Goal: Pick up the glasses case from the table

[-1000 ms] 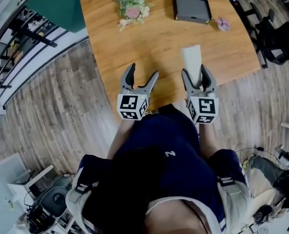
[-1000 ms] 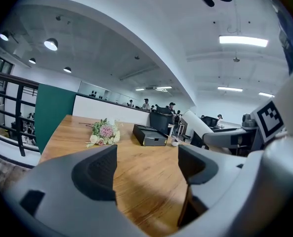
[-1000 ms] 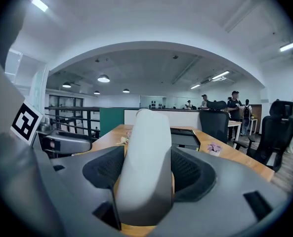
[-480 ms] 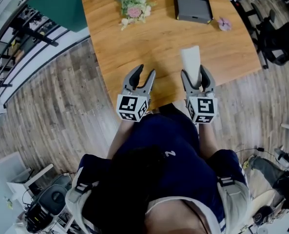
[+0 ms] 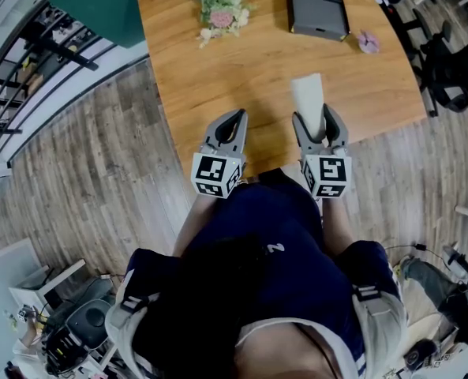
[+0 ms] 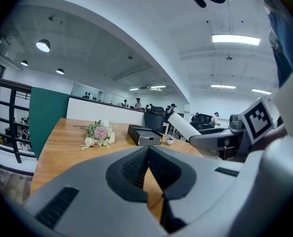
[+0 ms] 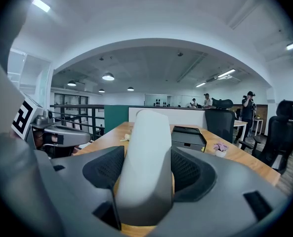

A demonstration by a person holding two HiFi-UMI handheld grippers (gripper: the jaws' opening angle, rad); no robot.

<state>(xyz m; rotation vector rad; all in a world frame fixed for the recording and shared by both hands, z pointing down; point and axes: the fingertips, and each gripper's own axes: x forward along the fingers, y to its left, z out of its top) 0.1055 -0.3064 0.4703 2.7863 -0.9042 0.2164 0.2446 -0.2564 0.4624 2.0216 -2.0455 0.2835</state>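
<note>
Far left, the green panel (image 5: 99, 2) and the plank floor (image 5: 84, 180) edge the wooden table (image 5: 218, 77). The flowers (image 5: 222, 10) lie at the table's far side.

Down at the near edge is the left gripper (image 5: 235, 123), and its jaws have just been closing. In its own view the two dark pads meet at the tips with nothing between them, only bare table behind. It is clamped on air, with its marker cube (image 5: 215, 176) sitting just above the person's lap. From that same view the flowers (image 6: 99, 135) are far off to the left and the black box (image 6: 145, 135) sits beyond the tips.

Across to the right, the box (image 5: 318, 6) sits at the far edge. The little pink plant (image 5: 368, 42) is just beside it, toward the right corner.

Now the right gripper (image 5: 314, 125), level with the left one and a short gap apart. It has the white case (image 5: 308, 97) pinched between its jaws. In its own view the case (image 7: 148, 162) fills the gap, both ribbed pads pressed on its flanks and its rounded end poking out past the tips, tilted upward. From above, the case reaches out over the table's near part. I can't tell whether its underside clears the wood.
</note>
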